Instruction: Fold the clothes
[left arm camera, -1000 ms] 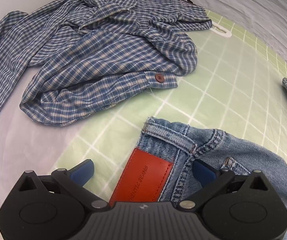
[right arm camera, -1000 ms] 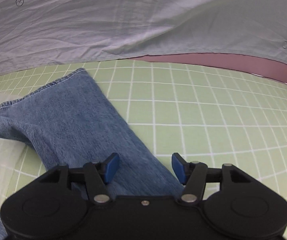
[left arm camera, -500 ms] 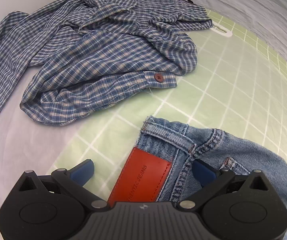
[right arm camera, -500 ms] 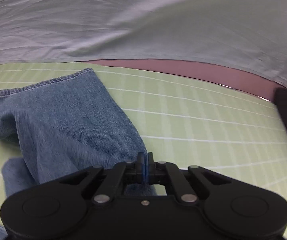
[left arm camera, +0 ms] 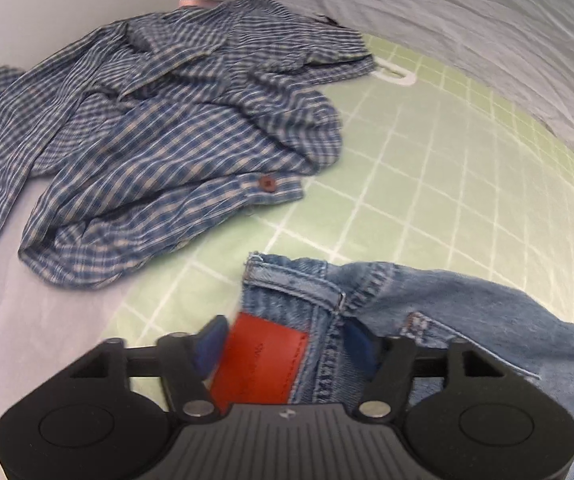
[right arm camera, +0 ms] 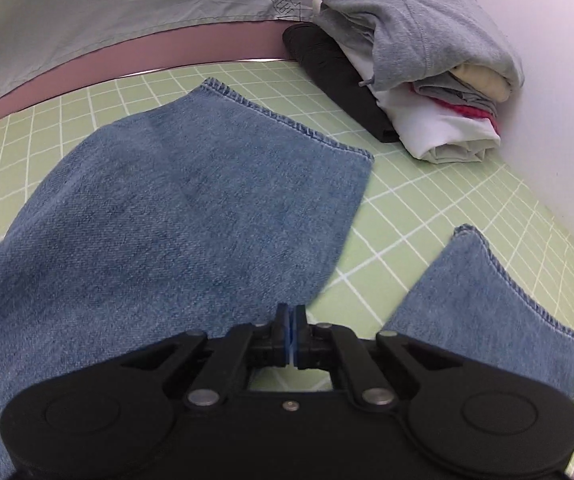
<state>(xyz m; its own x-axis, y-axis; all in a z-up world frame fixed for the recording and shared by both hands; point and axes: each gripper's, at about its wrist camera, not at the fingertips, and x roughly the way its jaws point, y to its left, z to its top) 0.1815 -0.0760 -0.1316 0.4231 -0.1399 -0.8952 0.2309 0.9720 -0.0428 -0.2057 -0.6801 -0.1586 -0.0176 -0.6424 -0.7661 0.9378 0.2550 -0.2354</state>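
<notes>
— Tool status? Left tool (left arm camera: 285,342) straddles the jeans (left arm camera: 427,304) waistband, unclenched; right tool (right arm camera: 291,330) pinches a leg edge.
— Handling? Jeans sprawl on the green mat (left arm camera: 427,152): heavy, limp denim; grip seams, I judge.

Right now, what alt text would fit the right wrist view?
The right tongs, pressed shut on a fold of blue jeans, hold one leg over a green grid mat. The other leg's hem lies to the right; a stack of folded clothes sits behind.
</notes>
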